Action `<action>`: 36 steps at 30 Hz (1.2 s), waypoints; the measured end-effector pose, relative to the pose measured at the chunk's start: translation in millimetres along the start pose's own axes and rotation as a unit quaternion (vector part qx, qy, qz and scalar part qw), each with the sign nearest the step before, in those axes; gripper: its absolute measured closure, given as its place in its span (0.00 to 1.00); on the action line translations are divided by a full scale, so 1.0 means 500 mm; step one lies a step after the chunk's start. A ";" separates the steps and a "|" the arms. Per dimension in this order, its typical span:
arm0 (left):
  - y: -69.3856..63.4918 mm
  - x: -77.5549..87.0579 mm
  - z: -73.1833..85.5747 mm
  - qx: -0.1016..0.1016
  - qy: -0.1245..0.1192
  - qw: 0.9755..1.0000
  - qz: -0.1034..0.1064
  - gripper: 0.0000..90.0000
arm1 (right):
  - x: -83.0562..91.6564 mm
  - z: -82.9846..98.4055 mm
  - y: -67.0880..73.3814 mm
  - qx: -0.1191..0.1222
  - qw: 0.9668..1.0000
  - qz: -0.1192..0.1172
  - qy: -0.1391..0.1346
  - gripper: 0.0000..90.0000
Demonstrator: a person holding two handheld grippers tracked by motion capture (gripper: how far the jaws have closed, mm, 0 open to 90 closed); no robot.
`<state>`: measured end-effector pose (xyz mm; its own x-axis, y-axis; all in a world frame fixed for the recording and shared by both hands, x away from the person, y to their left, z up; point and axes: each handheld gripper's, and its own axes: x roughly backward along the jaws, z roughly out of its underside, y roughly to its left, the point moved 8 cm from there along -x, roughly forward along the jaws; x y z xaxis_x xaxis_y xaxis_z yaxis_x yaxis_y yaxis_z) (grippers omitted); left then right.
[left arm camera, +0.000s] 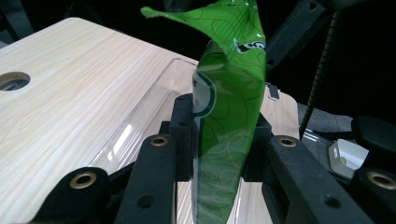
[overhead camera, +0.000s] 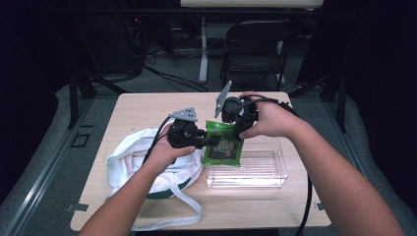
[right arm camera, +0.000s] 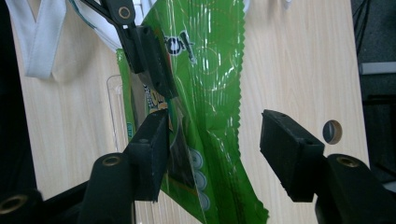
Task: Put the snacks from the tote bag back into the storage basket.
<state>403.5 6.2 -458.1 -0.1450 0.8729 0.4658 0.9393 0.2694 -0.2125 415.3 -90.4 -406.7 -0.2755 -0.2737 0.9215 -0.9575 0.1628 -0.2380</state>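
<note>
We hold the green packet (overhead camera: 223, 144) over the near-left corner of the clear tray (overhead camera: 255, 172), the left gripper (left arm camera: 219, 140) clamped on it and the right gripper (right arm camera: 212, 154) wide open around its edge, gripping nothing. Next, probably, lower it into the tray and release. Its print is unreadable.

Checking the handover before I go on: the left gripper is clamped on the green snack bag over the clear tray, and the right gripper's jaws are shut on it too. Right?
Not quite. The left gripper is clamped on the green snack bag over the clear tray, but the right gripper is open: the right gripper view shows a gap between the bag and one jaw.
</note>
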 end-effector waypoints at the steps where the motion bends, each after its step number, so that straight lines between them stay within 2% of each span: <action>1: 0.000 -0.001 0.000 -0.002 0.001 1.000 0.000 0.81 | -0.003 0.001 0.001 -0.004 1.000 -0.005 0.001 0.49; 9: -0.003 -0.004 -0.001 -0.005 -0.002 1.000 0.002 0.81 | -0.017 0.006 0.008 -0.010 0.999 -0.030 0.019 0.59; 11: -0.003 -0.004 -0.001 -0.005 -0.002 1.000 0.003 0.81 | -0.018 0.007 0.008 -0.004 0.999 -0.034 0.028 0.61; 21: -0.004 -0.006 0.000 -0.013 -0.001 1.000 0.003 0.81 | -0.023 0.008 0.015 -0.019 0.998 -0.060 0.032 0.74; 29: -0.005 -0.010 0.003 -0.016 0.004 1.000 0.004 0.80 | -0.025 0.011 0.017 -0.014 0.997 -0.070 0.040 0.80; 36: -0.003 -0.011 0.004 -0.013 0.004 1.000 0.003 0.78 | -0.024 0.011 0.019 -0.008 0.997 -0.069 0.045 0.83</action>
<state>402.4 1.9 -462.0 -0.1366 0.8715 0.4710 0.9483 0.2526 -0.1923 409.2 -90.8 -421.5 -0.1325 -0.2078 0.9692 -0.9839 0.1458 -0.1032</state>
